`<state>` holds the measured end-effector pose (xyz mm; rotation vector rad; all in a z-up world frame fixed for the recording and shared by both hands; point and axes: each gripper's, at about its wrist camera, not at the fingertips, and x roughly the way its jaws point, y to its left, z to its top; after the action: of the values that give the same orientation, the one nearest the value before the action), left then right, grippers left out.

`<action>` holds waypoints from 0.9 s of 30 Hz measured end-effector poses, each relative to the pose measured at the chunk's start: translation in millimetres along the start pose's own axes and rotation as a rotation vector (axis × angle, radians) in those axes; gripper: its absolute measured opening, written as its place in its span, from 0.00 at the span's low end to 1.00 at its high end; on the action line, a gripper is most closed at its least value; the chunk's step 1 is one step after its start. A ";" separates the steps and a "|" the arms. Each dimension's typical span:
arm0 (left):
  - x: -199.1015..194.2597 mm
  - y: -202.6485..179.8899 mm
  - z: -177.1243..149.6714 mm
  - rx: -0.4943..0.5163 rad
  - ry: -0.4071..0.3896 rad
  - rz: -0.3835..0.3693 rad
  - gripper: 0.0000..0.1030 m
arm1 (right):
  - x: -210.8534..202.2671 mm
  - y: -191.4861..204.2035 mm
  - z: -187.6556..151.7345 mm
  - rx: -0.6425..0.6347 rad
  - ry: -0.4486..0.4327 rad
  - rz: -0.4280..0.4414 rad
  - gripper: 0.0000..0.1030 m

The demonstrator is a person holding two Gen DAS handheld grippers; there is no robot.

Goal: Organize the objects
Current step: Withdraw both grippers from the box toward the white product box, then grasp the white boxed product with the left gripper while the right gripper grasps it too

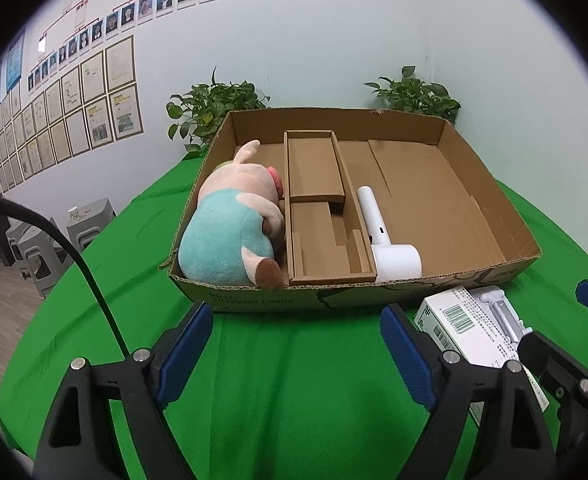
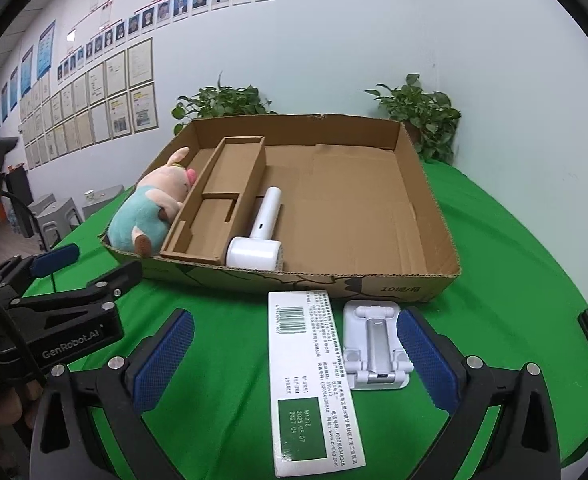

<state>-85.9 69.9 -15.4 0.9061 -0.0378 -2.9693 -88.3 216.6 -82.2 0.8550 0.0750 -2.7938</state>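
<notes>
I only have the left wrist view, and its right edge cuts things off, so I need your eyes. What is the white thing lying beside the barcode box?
Observer: A folded white stand with a silver middle bar. It lies flat on the green cloth, outside the cardboard tray.
Operator: Is the right tool holding it?
Observer: No. The right tool is open. The stand lies close beside its right finger, but I cannot tell whether they touch.
Operator: And the box?
Observer: The barcode box lies between the same fingers, left of the stand, and has a green panel at its near end.
</notes>
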 end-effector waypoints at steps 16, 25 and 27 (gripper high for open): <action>15.2 -10.8 -15.7 0.035 0.101 -0.123 0.83 | 19.3 -22.0 -58.6 -0.055 0.206 0.002 0.93; 21.1 -12.4 -20.5 0.017 0.182 -0.294 0.83 | 18.4 -3.4 -65.6 -0.037 0.263 0.161 0.60; 25.4 -14.4 -22.6 0.007 0.223 -0.369 0.83 | 9.9 1.4 -64.2 -0.055 0.230 0.168 0.85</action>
<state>-94.8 82.9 -48.8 1.3760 0.1411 -3.1675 -60.8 220.5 -141.0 1.1104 0.1112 -2.5176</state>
